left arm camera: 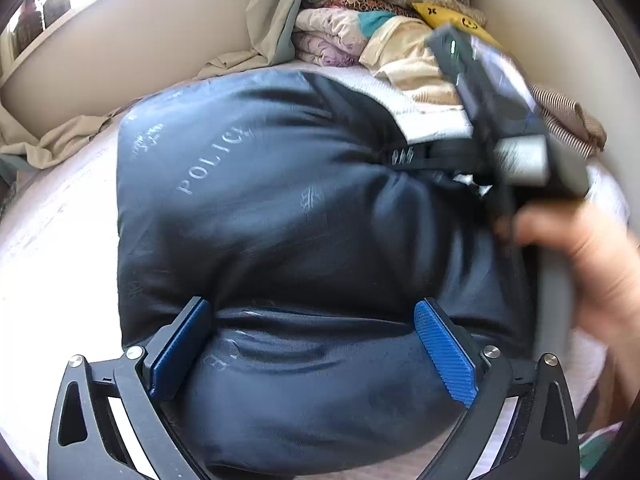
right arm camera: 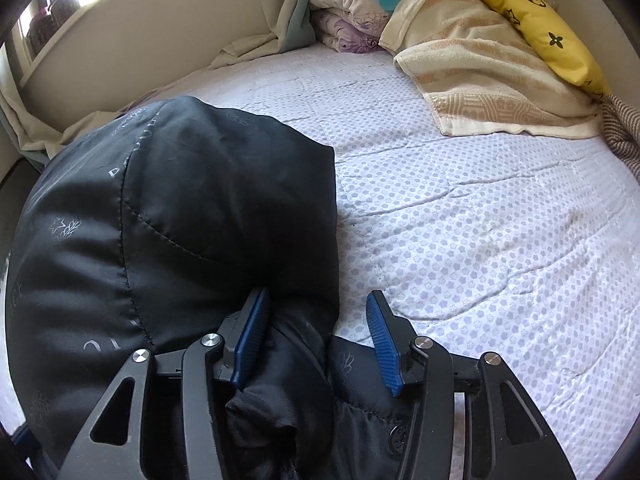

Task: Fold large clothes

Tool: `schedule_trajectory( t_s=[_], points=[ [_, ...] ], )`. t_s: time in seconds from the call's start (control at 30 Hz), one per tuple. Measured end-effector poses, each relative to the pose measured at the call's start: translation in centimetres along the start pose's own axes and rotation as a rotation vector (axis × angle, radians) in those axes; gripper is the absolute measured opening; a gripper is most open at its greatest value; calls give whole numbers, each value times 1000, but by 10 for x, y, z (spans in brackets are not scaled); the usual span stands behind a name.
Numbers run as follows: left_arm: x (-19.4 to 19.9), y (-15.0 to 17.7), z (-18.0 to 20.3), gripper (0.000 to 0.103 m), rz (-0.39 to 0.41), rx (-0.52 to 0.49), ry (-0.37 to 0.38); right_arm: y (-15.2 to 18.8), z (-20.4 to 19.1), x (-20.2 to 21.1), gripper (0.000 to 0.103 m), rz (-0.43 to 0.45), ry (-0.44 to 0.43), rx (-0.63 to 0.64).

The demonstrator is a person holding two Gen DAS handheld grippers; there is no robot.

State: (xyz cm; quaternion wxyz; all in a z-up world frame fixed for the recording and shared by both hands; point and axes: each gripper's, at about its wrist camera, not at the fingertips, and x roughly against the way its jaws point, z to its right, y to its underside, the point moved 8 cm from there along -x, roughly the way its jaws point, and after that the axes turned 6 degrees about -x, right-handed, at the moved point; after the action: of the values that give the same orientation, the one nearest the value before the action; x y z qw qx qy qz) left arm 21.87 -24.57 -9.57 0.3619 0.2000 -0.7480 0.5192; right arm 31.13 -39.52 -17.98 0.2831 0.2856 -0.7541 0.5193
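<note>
- The bed, under a white quilted cover printed with small pale-blue flowers, fills most of the right wrist view and shows as a pale surround in the left wrist view.
- A puffy black padded jacket, with faint grey lettering and small emblems printed on its shiny cloth, lies bundled on the near left part of the bed; in the right wrist view it bulks up at the near left, with bare cover to its right.
- A heap of folded bedding in floral and purple prints sits at the far end of the bed against the beige wall.
- A cream towel with a tan woven pattern lies just right of that heap, spreading toward the far right edge.
- A yellow cushion with black flower marks rests on the towel's far side.
- The left gripper stands with its blue pads wide apart, straddling a fat roll of the jacket at the near edge; the cloth bulges between them, and whether the pads press it cannot be told.
- The right gripper is parted to a middling width, with a dark fold of the jacket rising between its fingers; the left pad touches the cloth, the right pad stands over bare cover.
- In the left wrist view the right gripper's body is a blur at the far right, held by the person's right hand.
</note>
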Motion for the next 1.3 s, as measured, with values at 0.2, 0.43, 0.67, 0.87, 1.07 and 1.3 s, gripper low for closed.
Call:
schedule_trajectory(
  t_s=[0.2,0.43,0.67,0.87,1.07,1.3],
  points=[
    [-5,6,-2,103,10,-7,-2,-3,14,16,64,-208,-29,-179],
    [-5,6,-2,103,11,-2,1,-53,-10,112,63,37,-60,-126],
    [-5,7,2,103,14,-8,5,-47,-132,111,42,9,-247,151],
    [-3,10,-2,103,28,-11,20,-28,-159,52,41,-128,-145,220],
    [-2,10,-4,103,43,-11,33,-23,-148,16,39,-196,-126,207],
    [-2,11,-6,103,45,-5,41,-15,-142,-27,36,-189,-56,246]
  ],
)
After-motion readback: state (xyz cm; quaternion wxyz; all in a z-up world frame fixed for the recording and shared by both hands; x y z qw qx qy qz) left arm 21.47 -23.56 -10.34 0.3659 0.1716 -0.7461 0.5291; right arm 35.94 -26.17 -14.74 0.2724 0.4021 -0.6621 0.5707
